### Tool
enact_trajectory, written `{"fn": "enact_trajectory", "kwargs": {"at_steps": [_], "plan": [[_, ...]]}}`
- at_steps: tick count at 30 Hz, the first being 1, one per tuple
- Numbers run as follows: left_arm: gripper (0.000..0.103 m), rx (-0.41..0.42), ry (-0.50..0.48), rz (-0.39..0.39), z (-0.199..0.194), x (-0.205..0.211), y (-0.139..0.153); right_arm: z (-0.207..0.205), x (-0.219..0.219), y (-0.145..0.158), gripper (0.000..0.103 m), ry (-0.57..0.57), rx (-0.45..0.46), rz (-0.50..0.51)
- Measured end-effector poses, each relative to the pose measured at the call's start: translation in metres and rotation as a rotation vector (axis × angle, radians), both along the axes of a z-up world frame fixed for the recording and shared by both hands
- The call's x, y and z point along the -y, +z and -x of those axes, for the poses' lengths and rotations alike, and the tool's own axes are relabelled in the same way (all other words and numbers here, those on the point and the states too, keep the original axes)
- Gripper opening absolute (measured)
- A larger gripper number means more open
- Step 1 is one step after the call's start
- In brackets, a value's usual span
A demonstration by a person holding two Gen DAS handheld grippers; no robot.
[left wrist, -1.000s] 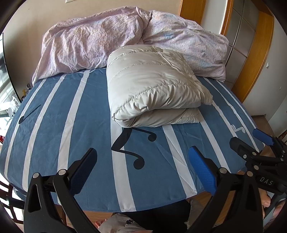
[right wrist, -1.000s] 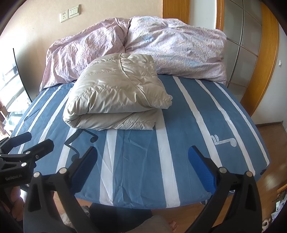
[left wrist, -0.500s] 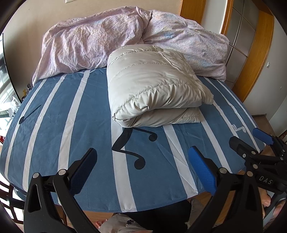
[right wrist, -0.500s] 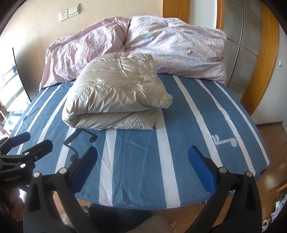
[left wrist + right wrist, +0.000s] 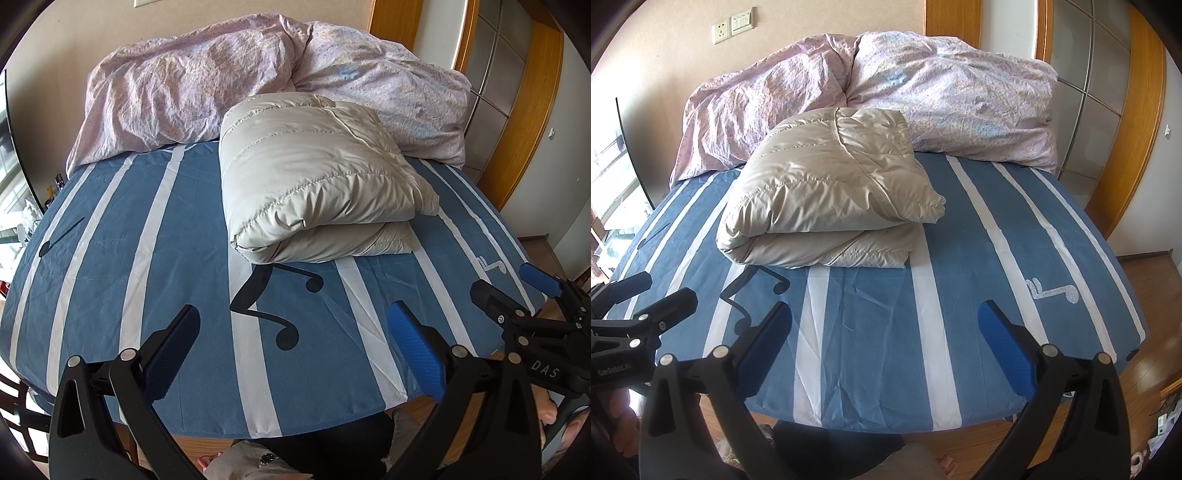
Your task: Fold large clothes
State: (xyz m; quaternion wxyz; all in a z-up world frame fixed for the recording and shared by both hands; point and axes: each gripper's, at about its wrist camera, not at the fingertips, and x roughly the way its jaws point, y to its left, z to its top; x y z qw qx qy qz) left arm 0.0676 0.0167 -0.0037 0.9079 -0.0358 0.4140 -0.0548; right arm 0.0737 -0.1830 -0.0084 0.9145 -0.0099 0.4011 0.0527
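Observation:
A beige quilted down jacket (image 5: 317, 177) lies folded into a thick bundle on the blue striped bed sheet (image 5: 147, 258); it also shows in the right wrist view (image 5: 827, 195). My left gripper (image 5: 291, 336) is open and empty, held back over the bed's near edge, well short of the jacket. My right gripper (image 5: 882, 336) is open and empty too, over the near edge and to the right of the jacket. Each gripper shows at the side of the other's view.
A crumpled pink duvet (image 5: 229, 81) is heaped along the head of the bed behind the jacket, also in the right wrist view (image 5: 923, 88). A wooden-framed sliding door (image 5: 1123, 110) stands to the right. Wooden floor (image 5: 1152, 295) lies beside the bed.
Both views have shifted only very slightly; the jacket lies as before and both grippers stay open.

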Motion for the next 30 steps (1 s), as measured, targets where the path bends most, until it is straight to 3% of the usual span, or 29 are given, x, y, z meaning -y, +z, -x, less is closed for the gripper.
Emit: {"fn": "enact_trajectory", "kwargs": {"at_steps": [30], "plan": [[0.102,0.001,0.004,-0.009,-0.0005,-0.0021,0.0002,-0.0031,0.0002,-0.0007,0.101,0.001,-0.004,0.003]]}}
